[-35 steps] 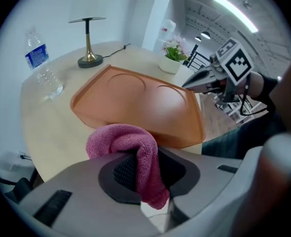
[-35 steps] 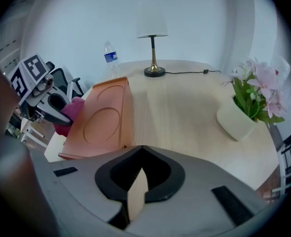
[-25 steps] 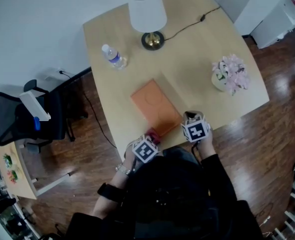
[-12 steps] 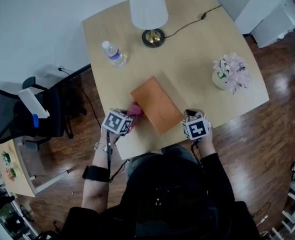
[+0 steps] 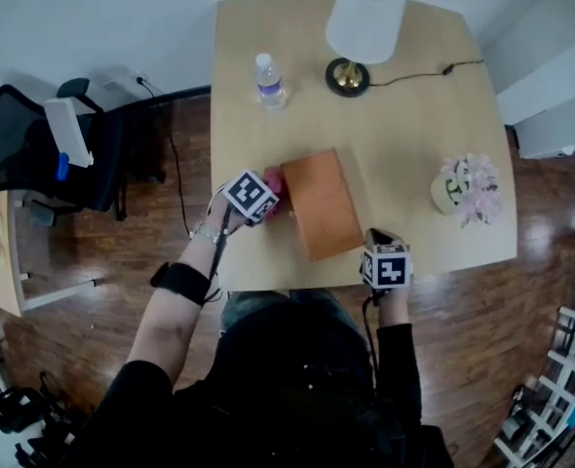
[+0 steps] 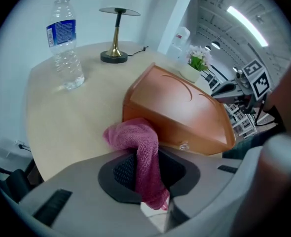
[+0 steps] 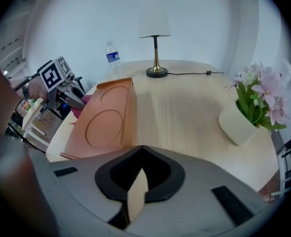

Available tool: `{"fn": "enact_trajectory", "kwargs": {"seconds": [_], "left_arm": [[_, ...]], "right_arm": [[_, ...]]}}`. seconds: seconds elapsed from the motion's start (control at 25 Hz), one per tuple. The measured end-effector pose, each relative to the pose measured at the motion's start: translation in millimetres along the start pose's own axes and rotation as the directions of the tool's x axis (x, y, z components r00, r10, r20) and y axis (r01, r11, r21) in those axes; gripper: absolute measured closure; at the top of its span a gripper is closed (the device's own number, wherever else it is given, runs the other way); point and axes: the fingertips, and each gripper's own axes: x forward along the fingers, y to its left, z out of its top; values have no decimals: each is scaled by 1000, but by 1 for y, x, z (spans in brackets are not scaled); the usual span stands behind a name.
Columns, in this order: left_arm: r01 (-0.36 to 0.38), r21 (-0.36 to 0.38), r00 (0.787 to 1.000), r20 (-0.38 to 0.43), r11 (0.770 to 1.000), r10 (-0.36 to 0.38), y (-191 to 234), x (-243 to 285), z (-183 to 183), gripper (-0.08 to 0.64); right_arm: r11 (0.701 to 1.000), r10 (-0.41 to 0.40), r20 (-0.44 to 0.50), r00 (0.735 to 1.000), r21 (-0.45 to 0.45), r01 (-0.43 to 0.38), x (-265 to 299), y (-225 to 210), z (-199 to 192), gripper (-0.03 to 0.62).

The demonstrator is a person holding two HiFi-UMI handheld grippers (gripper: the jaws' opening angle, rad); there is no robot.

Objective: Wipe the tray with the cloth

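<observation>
The orange tray (image 5: 322,203) lies on the wooden table (image 5: 404,125), near its front edge, with round marks on its top face (image 7: 103,125). A pink cloth (image 6: 138,149) hangs bunched between the jaws of my left gripper (image 6: 140,174), which is shut on it. The cloth (image 5: 274,177) touches the tray's left side wall (image 6: 150,117), and the left gripper (image 5: 265,188) stands just left of the tray. By the tray's near right corner is my right gripper (image 5: 378,240). In the right gripper view the right gripper (image 7: 138,181) is shut, with the tray off to its left.
A water bottle (image 5: 268,81) and a lamp (image 5: 358,32) with a trailing cord stand at the table's far side. A potted pink flower (image 5: 468,188) sits at the right. A black office chair (image 5: 44,149) stands on the wood floor to the left.
My left gripper has carried the cloth from the tray's near corner round to its left side. The right gripper has stayed put. The head camera has turned, shifting the whole scene.
</observation>
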Motion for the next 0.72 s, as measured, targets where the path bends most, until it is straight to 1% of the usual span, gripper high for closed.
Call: {"fn": "enact_trajectory", "kwargs": {"seconds": [0.12, 0.24, 0.32, 0.36, 0.48, 0.64, 0.72], "left_arm": [[18, 14, 1000, 18, 1000, -18, -18, 6, -1, 469], [93, 25, 992, 85, 995, -95, -50, 10, 5, 469], [127, 8, 988, 91, 992, -127, -69, 14, -2, 469], [130, -3, 988, 83, 992, -129, -75, 15, -8, 469], [108, -40, 993, 51, 993, -106, -80, 14, -24, 469], [100, -128, 994, 55, 987, -94, -81, 11, -45, 469], [106, -146, 993, 57, 984, -99, -86, 9, -53, 469]], "right_arm": [[1000, 11, 20, 1000, -9, -10, 0, 1, 7, 586], [999, 20, 12, 1000, -28, -20, -1, 7, 13, 586], [999, 12, 1, 1000, -36, -12, 1, 7, 13, 586], [999, 12, 1, 1000, -37, -12, 1, 7, 14, 586], [999, 28, 9, 1000, -38, -27, 3, 9, 18, 586], [999, 22, -7, 1000, -34, -22, 5, 7, 14, 586], [999, 22, -5, 1000, -28, -22, 5, 6, 13, 586]]}}
